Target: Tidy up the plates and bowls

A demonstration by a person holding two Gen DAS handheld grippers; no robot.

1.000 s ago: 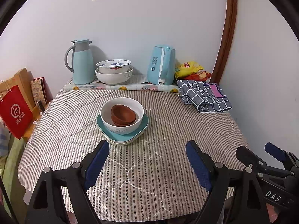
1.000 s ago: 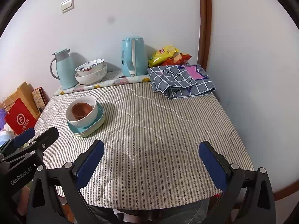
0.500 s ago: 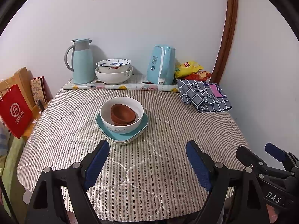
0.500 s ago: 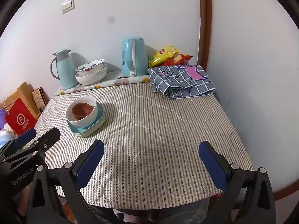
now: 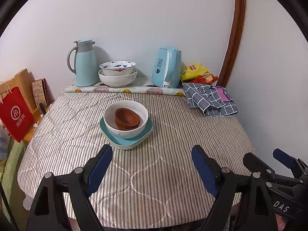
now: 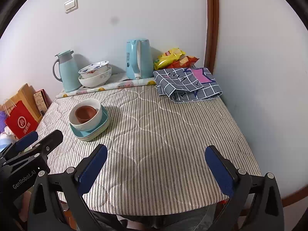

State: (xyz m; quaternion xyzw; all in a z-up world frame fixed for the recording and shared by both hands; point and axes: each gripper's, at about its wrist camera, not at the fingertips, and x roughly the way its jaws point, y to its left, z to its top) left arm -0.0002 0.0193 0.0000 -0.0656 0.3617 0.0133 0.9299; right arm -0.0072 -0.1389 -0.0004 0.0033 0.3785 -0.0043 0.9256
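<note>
A white bowl [image 5: 115, 127] holding brown bowls [image 5: 127, 118] sits on stacked teal plates [image 5: 132, 142] in the middle of the striped table; the stack also shows in the right wrist view [image 6: 90, 132]. Two patterned bowls [image 5: 117, 73] are nested at the back by the wall. My left gripper [image 5: 152, 154] is open and empty, hovering just in front of the stack. My right gripper [image 6: 156, 154] is open and empty over the table's front right part, to the right of the stack.
A teal thermos jug [image 5: 84, 63] and a blue kettle [image 5: 167, 67] stand at the back. Snack bags [image 5: 196, 72] and a folded checked cloth [image 5: 209, 100] lie at the back right. A red paper bag [image 5: 15, 113] stands left of the table.
The left wrist view has shifted slightly, so the stack sits a little further right. The right gripper has barely moved. Both grippers stay open.
</note>
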